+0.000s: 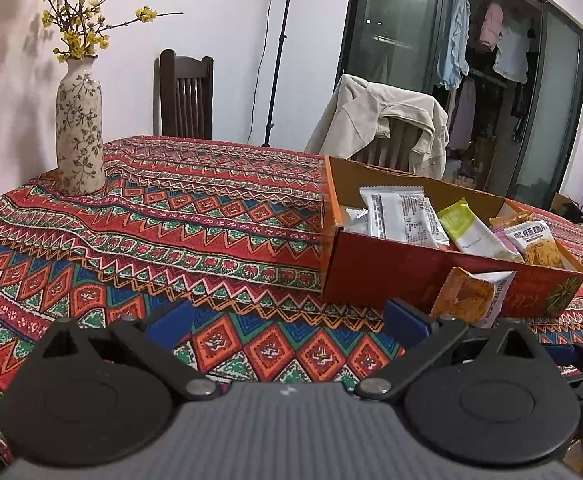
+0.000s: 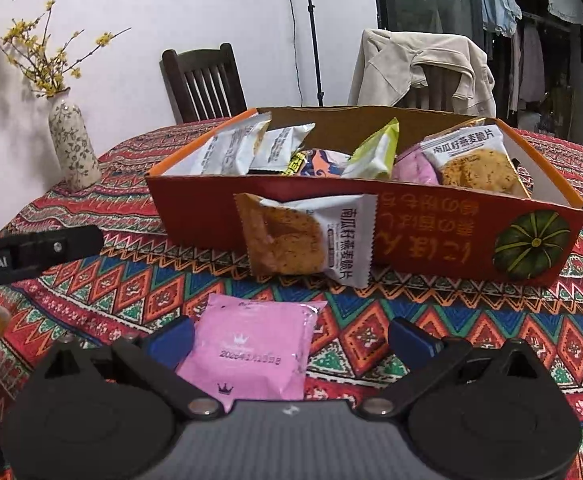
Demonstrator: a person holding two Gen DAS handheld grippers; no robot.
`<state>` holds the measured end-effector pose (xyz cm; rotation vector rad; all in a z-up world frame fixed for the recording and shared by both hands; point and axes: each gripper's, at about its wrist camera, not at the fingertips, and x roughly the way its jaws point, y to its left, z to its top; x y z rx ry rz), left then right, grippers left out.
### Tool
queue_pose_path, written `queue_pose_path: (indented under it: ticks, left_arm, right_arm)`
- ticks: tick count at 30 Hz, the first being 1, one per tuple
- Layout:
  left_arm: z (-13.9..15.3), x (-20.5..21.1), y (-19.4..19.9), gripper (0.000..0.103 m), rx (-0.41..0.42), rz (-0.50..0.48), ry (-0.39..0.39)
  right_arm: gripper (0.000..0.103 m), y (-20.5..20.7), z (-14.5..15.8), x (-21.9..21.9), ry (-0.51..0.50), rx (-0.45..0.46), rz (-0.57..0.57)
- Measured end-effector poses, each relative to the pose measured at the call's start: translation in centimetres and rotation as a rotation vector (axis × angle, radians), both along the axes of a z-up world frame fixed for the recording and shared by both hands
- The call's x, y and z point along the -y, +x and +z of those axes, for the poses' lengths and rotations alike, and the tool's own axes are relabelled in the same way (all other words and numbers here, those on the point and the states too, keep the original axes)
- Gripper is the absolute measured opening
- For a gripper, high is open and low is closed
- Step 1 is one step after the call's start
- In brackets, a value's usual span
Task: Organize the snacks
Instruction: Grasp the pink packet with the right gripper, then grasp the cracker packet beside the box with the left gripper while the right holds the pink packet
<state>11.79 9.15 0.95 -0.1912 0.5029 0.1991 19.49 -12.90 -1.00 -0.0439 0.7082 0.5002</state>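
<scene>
We note the worktop [image 2: 431, 320] under a woven zigzag cloth, open room on its left half. The red cardboard box [image 2: 411, 232], pumpkin printed at one corner, holds several foil packets. An oat-crisp packet [image 2: 307, 236] leans against its front wall. A flat pink packet [image 2: 251, 348], date-stamped, lies between the spread fingers of the right gripper [image 2: 291, 340]. The left gripper [image 1: 287, 320] fingers stand spread, empty.

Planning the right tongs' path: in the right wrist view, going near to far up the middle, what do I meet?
Right tongs → pink packet → oat crisp packet leaning on the box → red snack box → chair with the beige jacket.
</scene>
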Motion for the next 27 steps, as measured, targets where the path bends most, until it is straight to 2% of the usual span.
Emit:
queue_pose_path:
  ticks: [12, 15, 17, 21, 27]
  left_arm:
    - [0.1, 0.3, -0.7, 0.103, -0.029, 0.006, 0.021]
    - [0.0, 0.4, -1.1, 0.103, -0.037, 0.003, 0.025]
    - [0.0, 0.3, -1.3, 0.103, -0.041, 0.003, 0.022]
    - [0.1, 0.3, -1.5, 0.103, -0.051, 0.008, 0.018]
    - [0.4, 0.8, -1.6, 0.103, -0.056, 0.004, 0.009]
  right_arm:
    - [0.102, -0.3, -0.5, -1.1, -0.055, 0.008, 0.037]
    - [0.089, -0.7, -0.4, -1.1, -0.044, 0.017, 0.062]
    - [0.07, -1.1, -0.2, -1.1, -0.03, 0.023, 0.092]
    - [0.063, -1.5, 0.1, -0.8, -0.015, 0.025, 0.112]
    - [0.061, -1.7, 0.9, 0.9, 0.026, 0.048, 0.075]
